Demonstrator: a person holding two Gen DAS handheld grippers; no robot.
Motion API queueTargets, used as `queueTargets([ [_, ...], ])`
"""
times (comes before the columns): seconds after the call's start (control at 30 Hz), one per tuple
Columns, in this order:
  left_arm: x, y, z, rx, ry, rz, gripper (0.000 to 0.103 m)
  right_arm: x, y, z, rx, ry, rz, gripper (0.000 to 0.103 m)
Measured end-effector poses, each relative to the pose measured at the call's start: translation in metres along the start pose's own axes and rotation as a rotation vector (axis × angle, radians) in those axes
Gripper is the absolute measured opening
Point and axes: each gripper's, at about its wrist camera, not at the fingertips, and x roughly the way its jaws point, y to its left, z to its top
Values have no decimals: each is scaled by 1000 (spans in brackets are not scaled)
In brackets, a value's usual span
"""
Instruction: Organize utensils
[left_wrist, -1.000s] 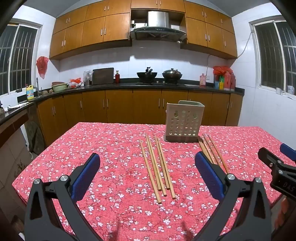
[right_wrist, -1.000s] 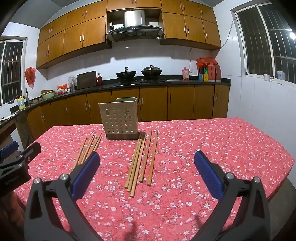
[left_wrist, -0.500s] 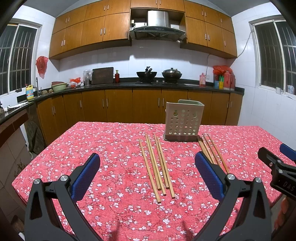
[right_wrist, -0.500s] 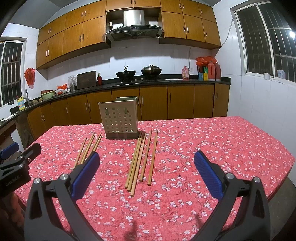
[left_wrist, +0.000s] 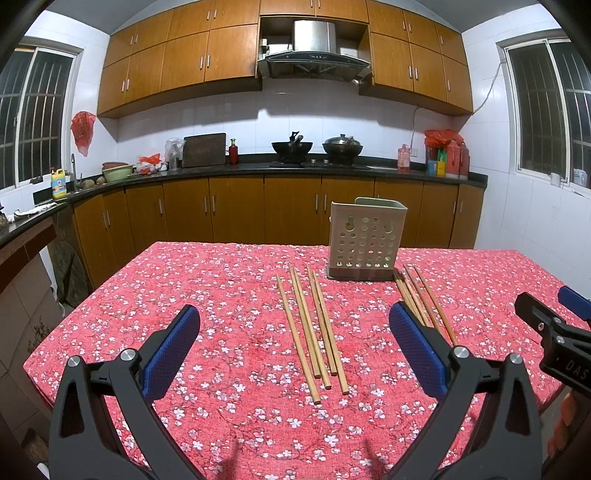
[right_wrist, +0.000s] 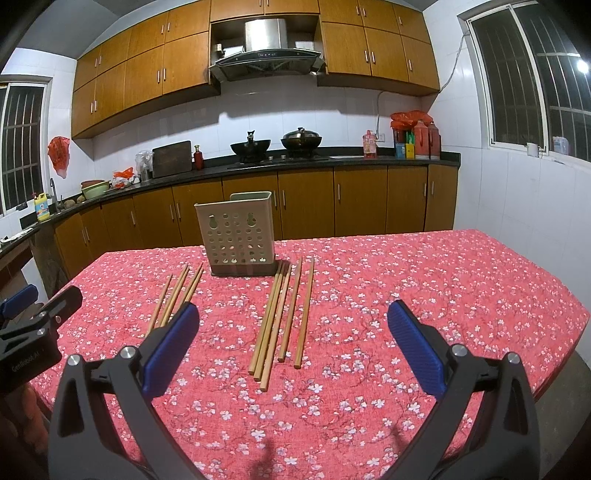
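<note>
A beige perforated utensil holder (left_wrist: 365, 240) (right_wrist: 238, 234) stands upright on the red floral tablecloth (left_wrist: 221, 288). Two groups of wooden chopsticks lie flat in front of it. The left group (left_wrist: 314, 325) (right_wrist: 175, 293) lies ahead of my left gripper (left_wrist: 293, 334), which is open and empty above the near table. The right group (left_wrist: 423, 301) (right_wrist: 282, 317) lies ahead of my right gripper (right_wrist: 293, 332), also open and empty. Each gripper shows at the edge of the other's view, the right gripper (left_wrist: 554, 332) and the left gripper (right_wrist: 33, 325).
Kitchen counters (left_wrist: 258, 170) with pots, bottles and a cutting board run behind the table. The table's near edge (right_wrist: 554, 376) drops off at the right. A person's fingers (left_wrist: 561, 421) show below the right gripper.
Both grippers have drifted very slightly; the chopsticks and holder sit a touch higher in the views. Nothing was grasped or moved.
</note>
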Motion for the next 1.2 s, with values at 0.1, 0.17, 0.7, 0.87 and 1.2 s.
queueTargets([
  [0.1, 0, 0, 0, 0, 0, 0, 101, 1, -2, 0, 1, 0, 0, 99],
  [0.17, 0, 1, 0, 0, 0, 0, 101, 1, -2, 1, 1, 0, 0, 99],
  [0.7, 1, 3, -2, 0, 2, 0, 101, 2, -2, -1, 6, 3, 2, 99],
  [0.87, 2, 4, -2, 0, 3, 1, 101, 1, -2, -1, 7, 3, 2, 99],
  [1.2, 2, 5, -3, 0, 3, 0, 101, 2, -2, 0, 8, 5, 2, 99],
])
